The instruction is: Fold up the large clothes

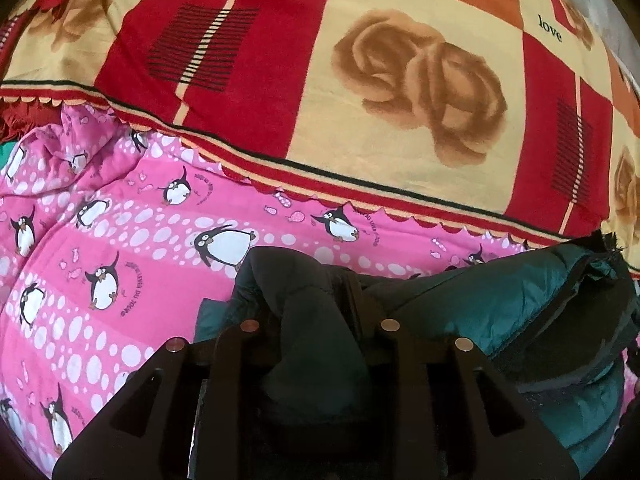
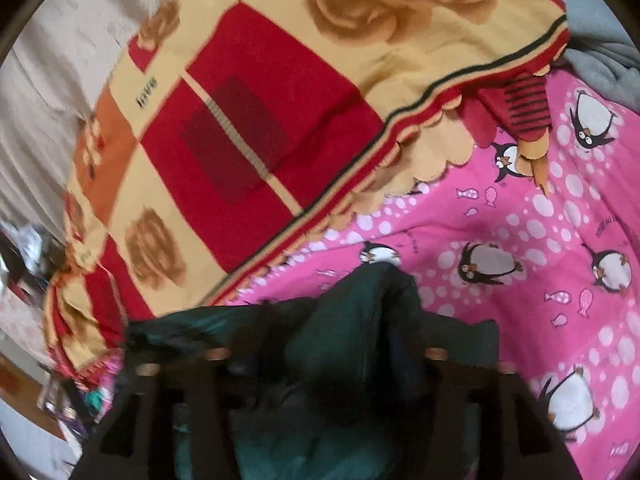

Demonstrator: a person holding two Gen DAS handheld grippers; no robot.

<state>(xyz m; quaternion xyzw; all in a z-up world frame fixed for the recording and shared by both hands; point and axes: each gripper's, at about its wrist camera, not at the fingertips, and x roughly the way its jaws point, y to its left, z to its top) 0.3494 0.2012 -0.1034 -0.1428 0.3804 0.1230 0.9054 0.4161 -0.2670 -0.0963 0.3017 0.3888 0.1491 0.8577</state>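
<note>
Two hand-held grippers meet over one dark green padded jacket [image 1: 500,312], which lies bunched on a pink penguin-print quilt [image 1: 120,240], right under both sets of fingers and spreading to the right of the left gripper [image 1: 320,320]. That gripper stands narrow, with a thick dark fold of the jacket filling the gap and touching both fingers. The right gripper [image 2: 324,354] stands wide; a green sleeve-like length of the jacket [image 2: 352,320] runs forward between its fingers, and no pad appears to press on it, though this view is blurred. Ahead of both grippers, just past the jacket, lies the scalloped edge of a red, cream and orange blanket printed with brown roses [image 1: 360,80]. Pale cloth [image 2: 48,80] shows far to the left of the right gripper and grey cloth [image 2: 592,28] far ahead to its right. Likely risks: the jacket looks puffy and springy, so a fold let go may lift and open again; its shell looks slick, so stacked layers may slide apart on the soft quilt; fabric crowding the narrow left fingers may snag and be dragged out of shape if that hand pulls back; and the blanket edge is close enough to be caught up in a further fold. No box, basket or other container is in view — nothing is held in anything.
</note>
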